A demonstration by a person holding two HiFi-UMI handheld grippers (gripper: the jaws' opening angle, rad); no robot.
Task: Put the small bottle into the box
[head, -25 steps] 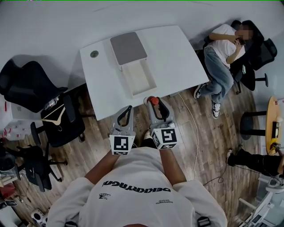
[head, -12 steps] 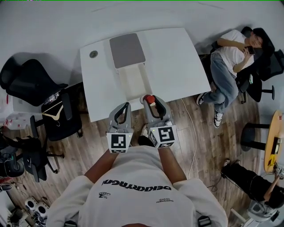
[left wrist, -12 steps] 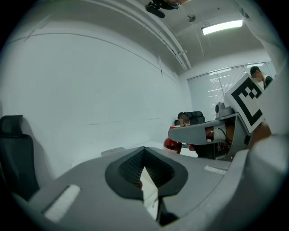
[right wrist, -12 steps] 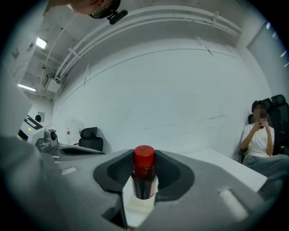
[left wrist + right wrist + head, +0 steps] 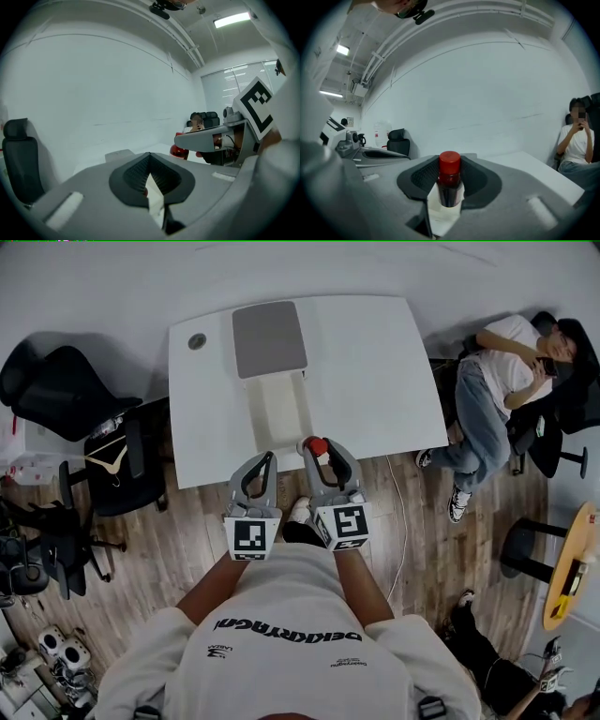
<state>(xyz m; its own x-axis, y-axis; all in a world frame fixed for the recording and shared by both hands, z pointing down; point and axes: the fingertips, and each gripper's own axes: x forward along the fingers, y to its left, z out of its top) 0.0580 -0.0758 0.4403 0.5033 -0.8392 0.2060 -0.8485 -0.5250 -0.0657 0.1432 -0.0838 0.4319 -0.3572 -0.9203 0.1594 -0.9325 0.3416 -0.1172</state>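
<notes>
A small dark bottle [image 5: 450, 182] with a red cap [image 5: 318, 445] stands upright between the pads of my right gripper [image 5: 450, 165], which is shut on it. In the head view the right gripper [image 5: 322, 452] is at the white table's [image 5: 375, 362] near edge, just right of the near end of the open white box [image 5: 281, 409]. The box's grey lid [image 5: 269, 338] lies folded back behind it. My left gripper [image 5: 264, 462] hovers beside it on the left, shut and empty [image 5: 150, 159]. The red cap [image 5: 178, 151] also shows in the left gripper view.
Black office chairs [image 5: 66, 395] stand left of the table, one with a wooden hanger [image 5: 108, 457] on it. A person [image 5: 497, 381] sits in a chair at the right. A round grommet [image 5: 196, 340] sits at the table's far left corner. Wooden floor lies below.
Both grippers have moved forward to the table's near edge. The bottle is now beside the box's near end. The grip on it is unchanged.
</notes>
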